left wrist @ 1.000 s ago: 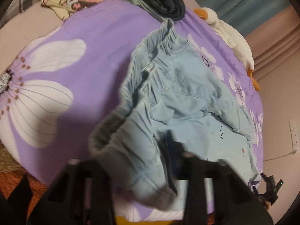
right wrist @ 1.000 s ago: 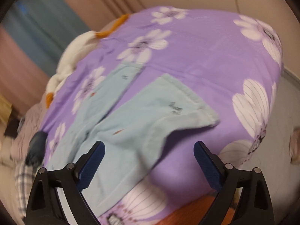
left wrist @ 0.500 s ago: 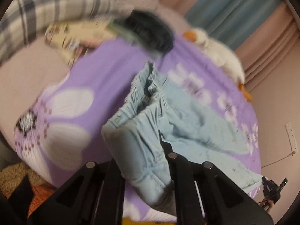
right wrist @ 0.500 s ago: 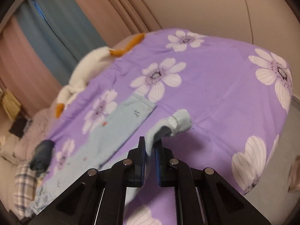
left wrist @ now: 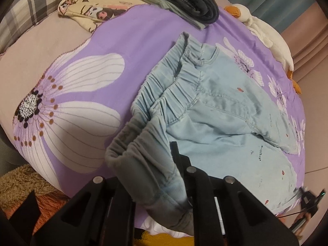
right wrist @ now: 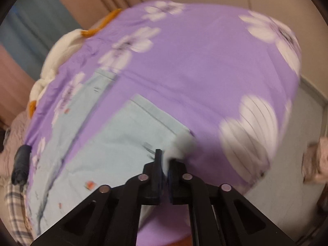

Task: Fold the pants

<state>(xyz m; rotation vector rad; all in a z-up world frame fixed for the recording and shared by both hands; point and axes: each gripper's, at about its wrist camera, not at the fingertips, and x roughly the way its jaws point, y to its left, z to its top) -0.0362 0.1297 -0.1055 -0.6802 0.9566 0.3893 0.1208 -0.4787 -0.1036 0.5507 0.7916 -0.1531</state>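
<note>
Light blue pants (left wrist: pixel 215 110) lie on a purple flowered bed cover (left wrist: pixel 127 41), the gathered waistband toward the near side and the legs running off to the right. My left gripper (left wrist: pixel 162 170) is shut on the near corner of the waistband and lifts it off the cover. In the right wrist view the pant legs (right wrist: pixel 114 143) lie flat on the cover (right wrist: pixel 205 65). My right gripper (right wrist: pixel 165 162) is shut on the corner of the near leg's hem, which bunches up above the jaws.
Folded dark clothes (left wrist: pixel 190 0) and a cream printed garment (left wrist: pixel 94 10) lie at the far side of the bed. A white plush duck (left wrist: pixel 272 39) lies along the right edge; it also shows in the right wrist view (right wrist: pixel 55 61). A plaid pillow (left wrist: pixel 24 6) is at far left. Floor (right wrist: pixel 307 127) lies beyond the bed.
Both grippers have closed, the left on the waistband and the right on the leg hem. The right gripper lifted the hem corner and has come back low over the leg.
</note>
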